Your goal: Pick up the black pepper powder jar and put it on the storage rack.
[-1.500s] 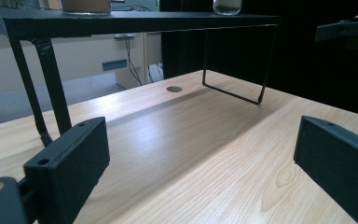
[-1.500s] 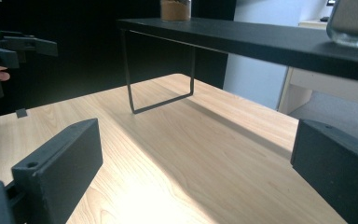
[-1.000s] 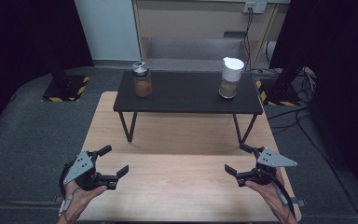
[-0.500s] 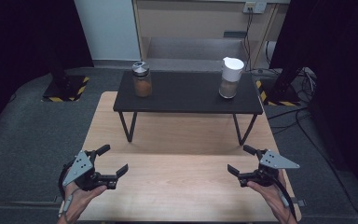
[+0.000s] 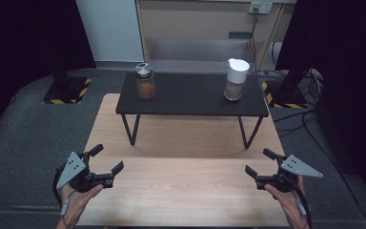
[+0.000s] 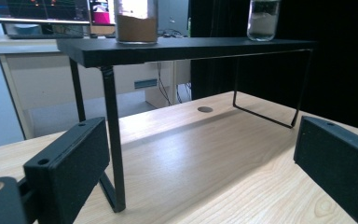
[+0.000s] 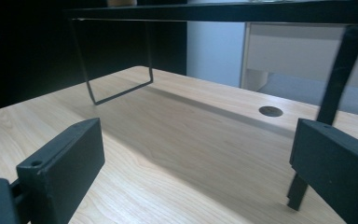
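The surface point(image 5: 186, 191) is a light wooden top with a round cable hole point(image 6: 204, 109) in it. A black rack point(image 5: 193, 98) on thin wire legs stands across the far half of the surface, its long side parallel to the far edge.

Two jars stand upright on the rack, well apart. The brown jar point(image 5: 145, 81), with a metal lid, is at the rack's left end. The white jar point(image 5: 236, 78), with a white cap, is toward the right end. In the left gripper view, the bases of the brown jar point(image 6: 135, 23) and the white jar point(image 6: 263, 21) show on the rack top.

The left tool point(image 5: 106, 164) is held over the near left corner of the surface, jaws set wide, gripping nothing. The right tool point(image 5: 261, 163) is held over the near right corner, jaws likewise wide and empty. Both tools point toward the rack and are well apart from both jars.
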{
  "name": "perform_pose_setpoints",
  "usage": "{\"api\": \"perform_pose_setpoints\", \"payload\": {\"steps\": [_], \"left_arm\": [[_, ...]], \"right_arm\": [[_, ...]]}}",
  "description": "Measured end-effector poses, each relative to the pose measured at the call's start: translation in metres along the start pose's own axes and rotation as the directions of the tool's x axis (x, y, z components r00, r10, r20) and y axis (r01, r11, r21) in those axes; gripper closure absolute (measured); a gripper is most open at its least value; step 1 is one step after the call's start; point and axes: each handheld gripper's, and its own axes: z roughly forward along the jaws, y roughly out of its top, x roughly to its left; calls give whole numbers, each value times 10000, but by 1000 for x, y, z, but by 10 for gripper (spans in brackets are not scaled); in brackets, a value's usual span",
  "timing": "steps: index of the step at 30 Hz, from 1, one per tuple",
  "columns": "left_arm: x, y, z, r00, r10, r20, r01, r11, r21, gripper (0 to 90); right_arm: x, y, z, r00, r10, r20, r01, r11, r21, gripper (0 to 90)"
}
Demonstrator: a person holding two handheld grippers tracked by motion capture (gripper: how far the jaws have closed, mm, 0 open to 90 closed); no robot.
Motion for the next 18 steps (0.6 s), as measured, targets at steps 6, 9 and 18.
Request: {"api": "perform_pose_setpoints", "payload": {"steps": [6,9,18], "left_arm": [[2,-1,1,10000,-83,10,83,10000,17,21],[3,-1,3,9999,-36,169,35,10000,93,21],[4,1,10,9965,143,822,-169,9994,313,21]], "right_arm": [[-2,-1,-1,9999,-8,114,7,10000,48,33],[-2,0,1,10000,-72,-24,72,9999,98,34],[-5,1,6,9981,-262,-560,271,9995,162,39]]}}
